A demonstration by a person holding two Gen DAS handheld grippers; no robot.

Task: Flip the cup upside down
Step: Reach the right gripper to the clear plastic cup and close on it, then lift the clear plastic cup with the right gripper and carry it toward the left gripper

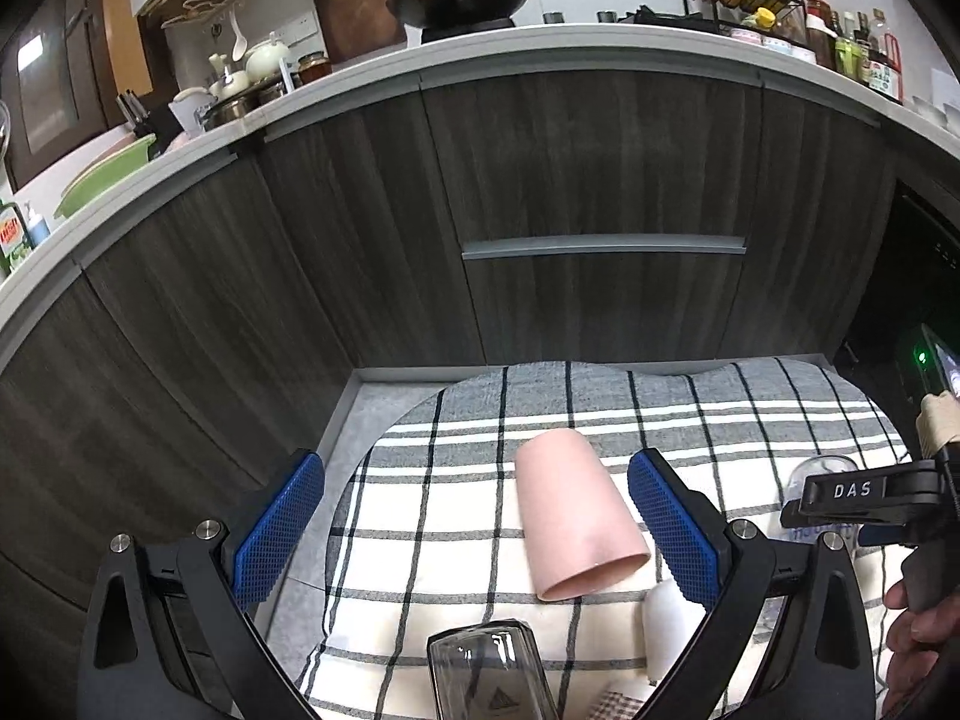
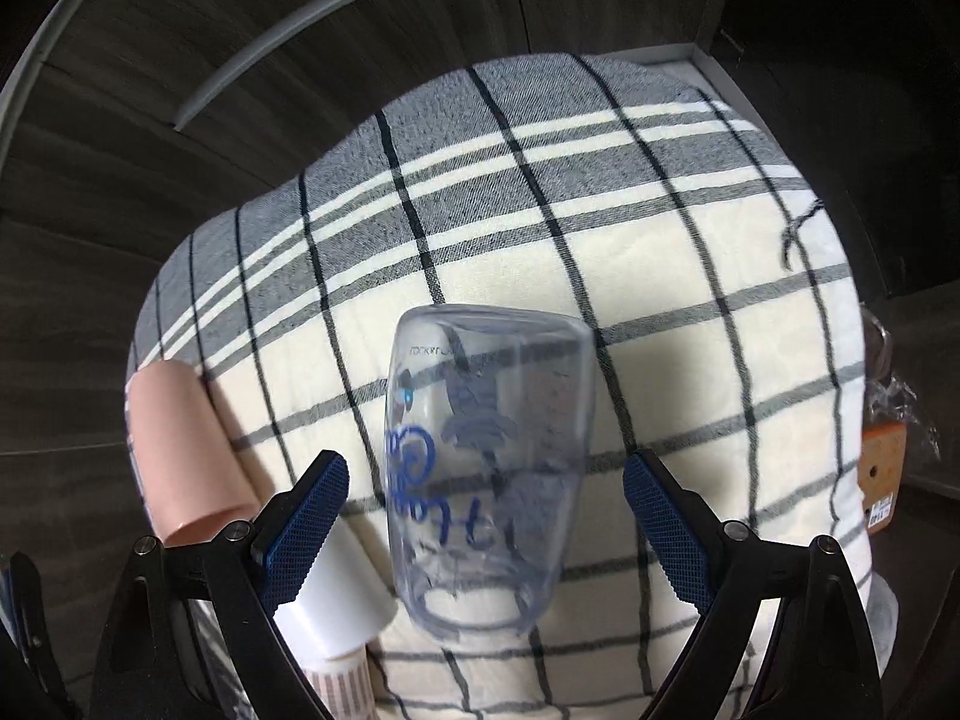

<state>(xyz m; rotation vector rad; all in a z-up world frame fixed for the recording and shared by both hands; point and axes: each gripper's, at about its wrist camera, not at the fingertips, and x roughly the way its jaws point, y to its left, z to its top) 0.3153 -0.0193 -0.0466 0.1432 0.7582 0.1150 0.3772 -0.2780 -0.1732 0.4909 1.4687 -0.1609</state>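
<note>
A pink cup (image 1: 573, 510) stands mouth-down on the checked cloth (image 1: 432, 480), closed base up. It sits between the blue pads of my left gripper (image 1: 477, 468), nearer the right pad; the jaws are wide open and touch nothing. In the right wrist view a clear cup with blue lettering (image 2: 486, 450) also stands rim-down, slightly blurred. My right gripper (image 2: 486, 468) is open around it, with a gap on both sides. The pink cup (image 2: 180, 450) shows at the left there. From the left wrist the clear cup (image 1: 822, 468) is partly hidden behind the right gripper's black body.
A clear glass (image 1: 486, 660) and a white cup (image 1: 666, 624) stand close under the left gripper. The white cup (image 2: 336, 594) touches the right gripper's left finger. Dark cabinet fronts with a drawer handle (image 1: 600, 246) rise behind the table. A wrapped packet (image 2: 882, 474) lies off the cloth's right edge.
</note>
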